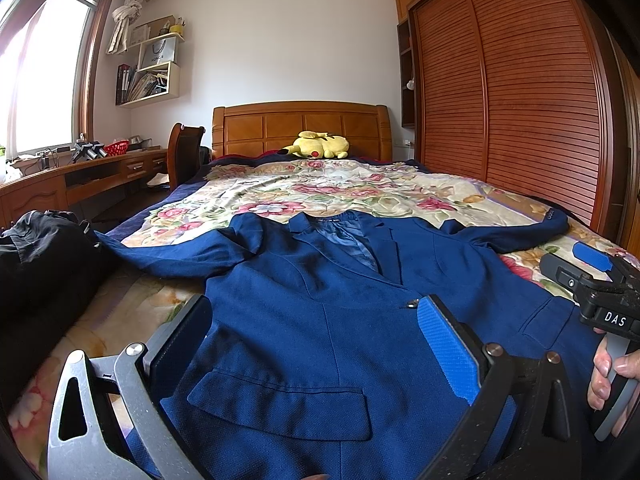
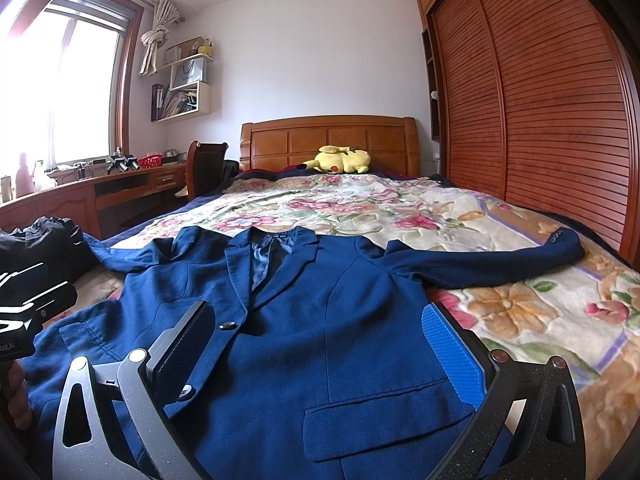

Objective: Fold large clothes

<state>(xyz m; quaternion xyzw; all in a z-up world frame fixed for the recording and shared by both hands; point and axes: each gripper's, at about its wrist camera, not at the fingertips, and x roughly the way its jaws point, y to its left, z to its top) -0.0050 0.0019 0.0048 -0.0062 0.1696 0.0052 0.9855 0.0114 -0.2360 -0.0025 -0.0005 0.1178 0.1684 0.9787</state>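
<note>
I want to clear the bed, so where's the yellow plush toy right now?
In both views the yellow plush toy lies at the far end of the bed, against the wooden headboard, beyond the blue jacket.

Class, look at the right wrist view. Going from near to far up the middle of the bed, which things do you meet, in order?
Tongs → blue jacket → flowered blanket → yellow soft toy → wooden headboard → white wall.

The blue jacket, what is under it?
Under the blue jacket lies the flowery blanket, showing all around it on the bed. The part right beneath the jacket is covered, so anything there cannot be seen.
</note>
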